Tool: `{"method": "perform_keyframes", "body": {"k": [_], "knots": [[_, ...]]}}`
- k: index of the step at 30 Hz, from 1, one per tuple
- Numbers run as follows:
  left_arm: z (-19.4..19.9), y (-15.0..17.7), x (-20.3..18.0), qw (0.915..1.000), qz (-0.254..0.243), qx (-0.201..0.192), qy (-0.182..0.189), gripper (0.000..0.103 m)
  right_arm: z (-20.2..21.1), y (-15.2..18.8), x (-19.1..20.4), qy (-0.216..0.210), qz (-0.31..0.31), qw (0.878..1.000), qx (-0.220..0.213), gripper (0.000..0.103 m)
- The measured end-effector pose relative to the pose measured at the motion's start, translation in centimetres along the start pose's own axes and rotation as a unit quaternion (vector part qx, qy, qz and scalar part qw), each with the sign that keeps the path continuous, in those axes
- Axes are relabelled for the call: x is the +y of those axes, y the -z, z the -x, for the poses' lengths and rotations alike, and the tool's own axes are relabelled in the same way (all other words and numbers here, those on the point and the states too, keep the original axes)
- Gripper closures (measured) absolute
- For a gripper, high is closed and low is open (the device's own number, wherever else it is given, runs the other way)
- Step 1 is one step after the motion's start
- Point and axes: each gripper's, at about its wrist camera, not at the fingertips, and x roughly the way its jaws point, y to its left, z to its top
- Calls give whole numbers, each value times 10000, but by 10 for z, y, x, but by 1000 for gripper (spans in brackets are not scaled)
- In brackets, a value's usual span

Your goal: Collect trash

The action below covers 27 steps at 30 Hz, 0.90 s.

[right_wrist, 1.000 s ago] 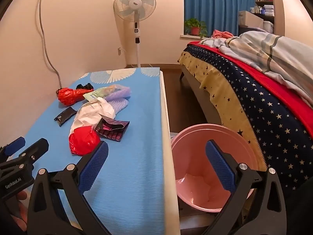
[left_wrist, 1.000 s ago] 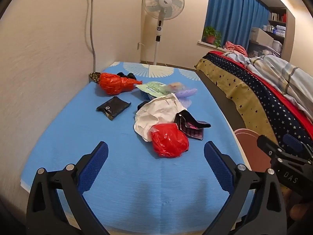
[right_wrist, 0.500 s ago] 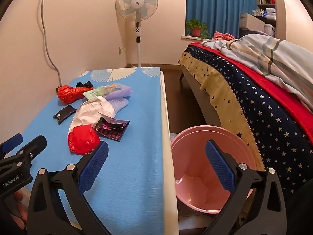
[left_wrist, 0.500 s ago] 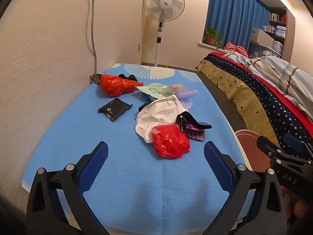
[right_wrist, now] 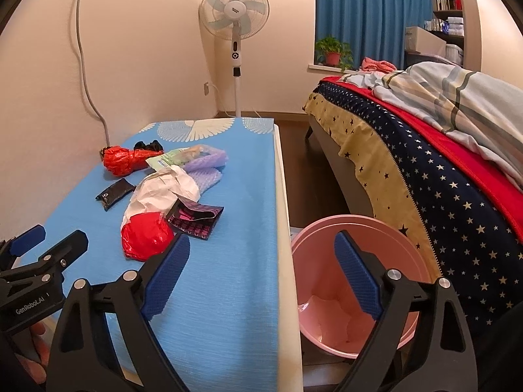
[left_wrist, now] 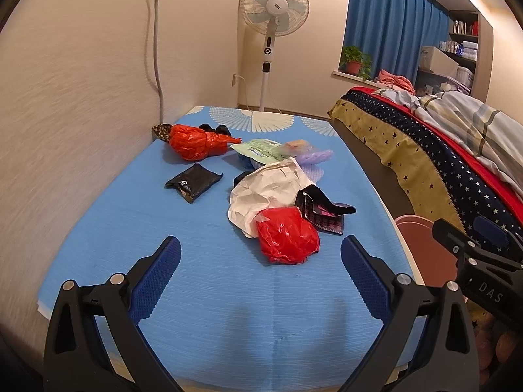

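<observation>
The right tool (right_wrist: pixel 261 272), jaws closing on nothing, hangs over the counter (right_wrist: pixel 228 261) edge and pink bin (right_wrist: pixel 408 245).

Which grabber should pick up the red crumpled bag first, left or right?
Probably the left gripper: its open jaws face the red bag, straight ahead on the blue table. The right gripper is closing on nothing, aimed between the table edge and the pink bin.

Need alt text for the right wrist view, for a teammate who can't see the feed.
The right tongs, empty and closing, straddle the table's right edge, between a red crumpled bag on the blue cloth and a pink bin on the floor. More trash lies beyond: white paper, dark wrapper, black packet. The left tongs show at lower left.
</observation>
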Motion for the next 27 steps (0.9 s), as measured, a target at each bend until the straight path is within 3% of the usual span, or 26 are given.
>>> {"method": "perform_keyframes", "body": {"k": [27], "knots": [[1,3,-1,10000,4,19,24,8,1,-1,1,-12,-8,10000,-23,16]]}}
